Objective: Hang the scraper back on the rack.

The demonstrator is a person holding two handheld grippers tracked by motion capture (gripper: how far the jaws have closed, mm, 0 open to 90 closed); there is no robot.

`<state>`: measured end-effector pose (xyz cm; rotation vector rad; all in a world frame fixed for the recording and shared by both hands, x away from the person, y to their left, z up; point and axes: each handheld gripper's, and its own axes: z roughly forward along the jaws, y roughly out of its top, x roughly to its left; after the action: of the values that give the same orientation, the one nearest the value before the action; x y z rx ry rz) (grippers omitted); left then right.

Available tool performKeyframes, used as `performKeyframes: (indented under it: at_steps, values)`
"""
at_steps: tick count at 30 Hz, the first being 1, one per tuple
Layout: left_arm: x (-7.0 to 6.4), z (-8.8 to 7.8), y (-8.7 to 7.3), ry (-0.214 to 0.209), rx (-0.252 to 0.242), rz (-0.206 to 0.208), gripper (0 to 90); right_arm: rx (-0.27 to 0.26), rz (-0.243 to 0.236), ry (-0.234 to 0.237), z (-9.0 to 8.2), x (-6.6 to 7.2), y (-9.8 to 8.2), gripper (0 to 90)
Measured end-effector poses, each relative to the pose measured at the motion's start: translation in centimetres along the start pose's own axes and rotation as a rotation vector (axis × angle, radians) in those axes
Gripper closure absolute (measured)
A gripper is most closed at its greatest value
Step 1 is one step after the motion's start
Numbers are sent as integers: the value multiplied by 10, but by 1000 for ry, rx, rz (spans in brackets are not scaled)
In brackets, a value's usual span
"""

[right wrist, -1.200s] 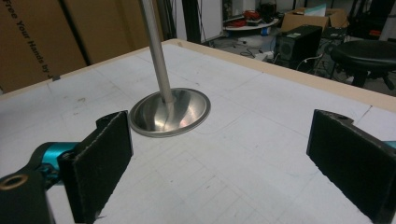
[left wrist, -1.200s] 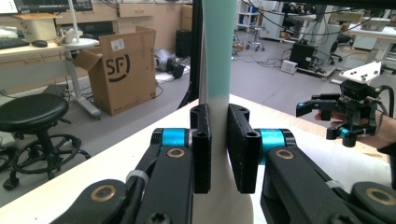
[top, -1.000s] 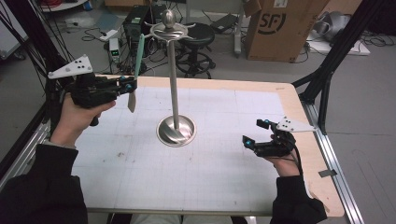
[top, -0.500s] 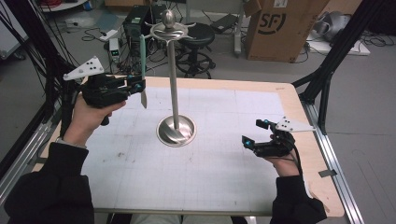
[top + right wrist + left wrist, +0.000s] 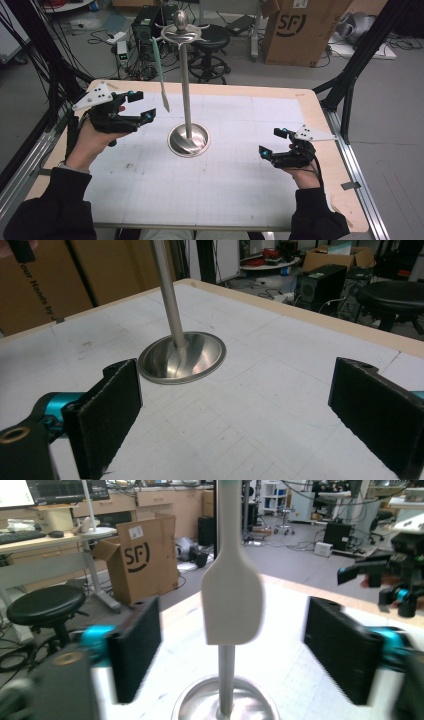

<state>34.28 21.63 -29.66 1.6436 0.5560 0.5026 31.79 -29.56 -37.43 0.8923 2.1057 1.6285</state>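
While the spatula [image 5: 161,75] hangs freed, both grippers' fingers are spread, left gripper [image 5: 142,106] withdrawn.

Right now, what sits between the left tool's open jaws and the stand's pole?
In the left gripper view, the hanging spatula hangs between the left tool and the stand, its blade covering the pole.

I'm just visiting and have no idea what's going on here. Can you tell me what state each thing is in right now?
Left gripper: open, holding nothing, beside the spatula.
Right gripper: open, holding nothing, low over the table.
Spatula: hanging from a hook of the stand, blade down, free of both grippers.
Stand: upright on the table.
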Motion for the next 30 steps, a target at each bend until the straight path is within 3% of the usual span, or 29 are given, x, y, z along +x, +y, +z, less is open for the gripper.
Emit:
performKeyframes:
  at_steps: [4,6,10,16,19,21,23,30]
  values:
    - [0,-3,-17,21,8,15,141,-2,-4,1,0,0,0,60]
    - [0,-5,-28,22,4,0,129,-5,-6,-2,0,1,0,60]
    - [1,-9,-52,29,1,-51,119,-9,-6,-8,-1,1,1,60]
    - [4,-13,-86,69,47,-102,64,-8,-8,-5,0,1,0,60]
    - [4,-16,-98,33,20,-168,64,-19,-15,6,0,1,0,60]
    - [5,-16,-102,27,66,-187,36,-28,-25,31,0,1,0,60]
    - [5,-15,-103,37,81,-179,19,-32,-35,41,0,2,0,60]
    - [-4,-17,-103,74,85,-87,18,-48,-37,42,-2,0,-2,59]
